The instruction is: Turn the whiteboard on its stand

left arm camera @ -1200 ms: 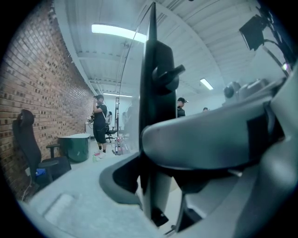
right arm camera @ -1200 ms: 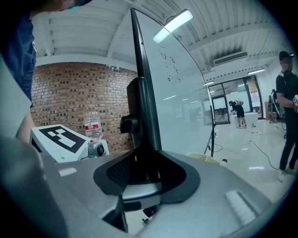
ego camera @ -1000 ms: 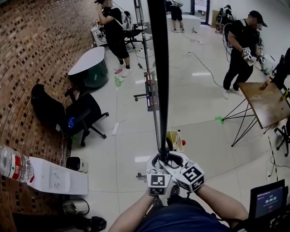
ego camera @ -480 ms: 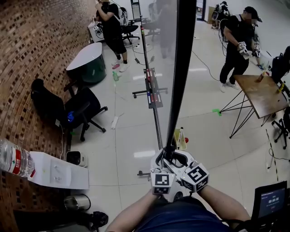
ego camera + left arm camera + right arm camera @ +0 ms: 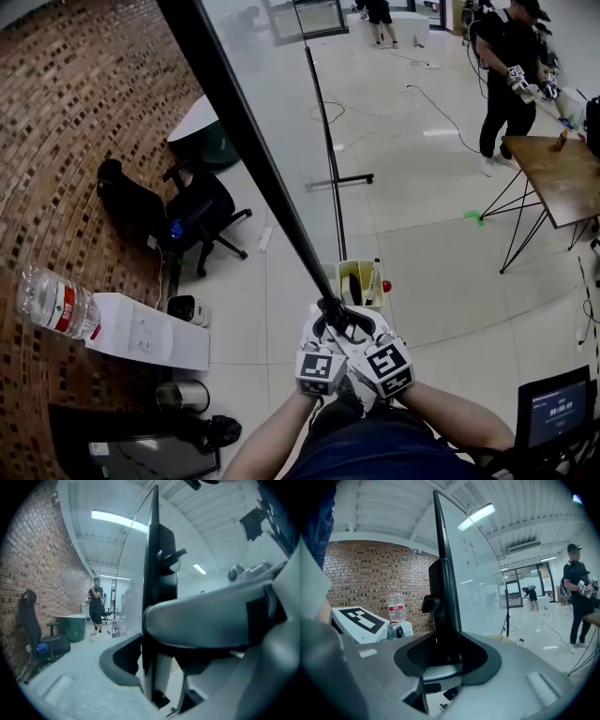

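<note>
The whiteboard point(image 5: 281, 103) is a large pale panel with a black frame point(image 5: 244, 141) that slants from the top left down to my hands. Both grippers hold that frame at its near end, side by side. In the head view my left gripper point(image 5: 328, 322) and my right gripper point(image 5: 353, 324) are shut on the black edge, with their marker cubes just below. In the left gripper view the frame point(image 5: 153, 588) stands upright between the jaws of the left gripper point(image 5: 151, 667). The right gripper point(image 5: 439, 654) clamps the same frame point(image 5: 444, 588), with the board face on its right.
The stand's post point(image 5: 328, 122) and floor bar rise behind the board, with a yellowish pen tray point(image 5: 361, 279) near my hands. A black office chair point(image 5: 202, 211), a water bottle point(image 5: 56, 305) on a white box point(image 5: 150, 333), a wooden table point(image 5: 562, 178) and a standing person point(image 5: 511, 75) surround it.
The board's black frame has swung from upright to a strong lean toward the upper left, and its face now covers much of the view. Both grippers stay on its edge.
</note>
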### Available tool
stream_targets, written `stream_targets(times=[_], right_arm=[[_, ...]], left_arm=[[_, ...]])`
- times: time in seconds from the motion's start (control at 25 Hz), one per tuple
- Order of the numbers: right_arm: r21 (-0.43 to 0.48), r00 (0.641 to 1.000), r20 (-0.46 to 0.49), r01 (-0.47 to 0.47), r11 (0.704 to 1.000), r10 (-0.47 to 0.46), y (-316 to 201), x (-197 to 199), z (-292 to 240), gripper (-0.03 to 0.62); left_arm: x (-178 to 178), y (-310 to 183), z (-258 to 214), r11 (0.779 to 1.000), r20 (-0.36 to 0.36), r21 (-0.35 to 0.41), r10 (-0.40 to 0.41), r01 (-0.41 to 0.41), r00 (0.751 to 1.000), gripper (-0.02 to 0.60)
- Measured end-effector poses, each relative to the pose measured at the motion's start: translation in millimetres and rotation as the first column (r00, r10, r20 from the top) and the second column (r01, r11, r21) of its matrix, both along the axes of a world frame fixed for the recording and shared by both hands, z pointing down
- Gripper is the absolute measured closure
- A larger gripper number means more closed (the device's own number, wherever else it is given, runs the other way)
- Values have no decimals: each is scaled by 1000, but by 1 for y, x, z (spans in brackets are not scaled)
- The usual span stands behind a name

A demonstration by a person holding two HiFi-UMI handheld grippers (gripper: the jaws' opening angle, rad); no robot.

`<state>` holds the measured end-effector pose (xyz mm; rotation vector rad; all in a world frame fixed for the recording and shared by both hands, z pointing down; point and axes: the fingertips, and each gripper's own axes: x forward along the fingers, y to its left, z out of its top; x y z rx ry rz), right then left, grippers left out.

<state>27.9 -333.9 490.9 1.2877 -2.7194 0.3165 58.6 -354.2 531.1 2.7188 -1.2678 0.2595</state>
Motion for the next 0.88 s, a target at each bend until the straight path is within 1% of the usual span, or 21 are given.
stream_targets(times=[0.24,0.36,0.6,0.76,0.88], right_arm=[[-3,1000,2,19,1000,-19,26,-6,3,436],[7,1000,10,27,1000,-27,40,-5,3,437],[26,1000,15,-1,1000,0,74,9,-3,436],[55,999,23,-31,998,29,93,5,-8,436],[51,999,17,-39,998,38,107,1,-10,436]], left_arm=[[-6,25,3,1000,1,-3,-14,14,1000,379],[-5,40,4,1000,-4,0,-4,4,1000,379],[8,75,0,1000,-16,16,10,-10,1000,376],[4,92,-3,999,-21,38,4,-3,1000,379],[-1,106,-1,999,-29,48,5,-3,1000,378]])
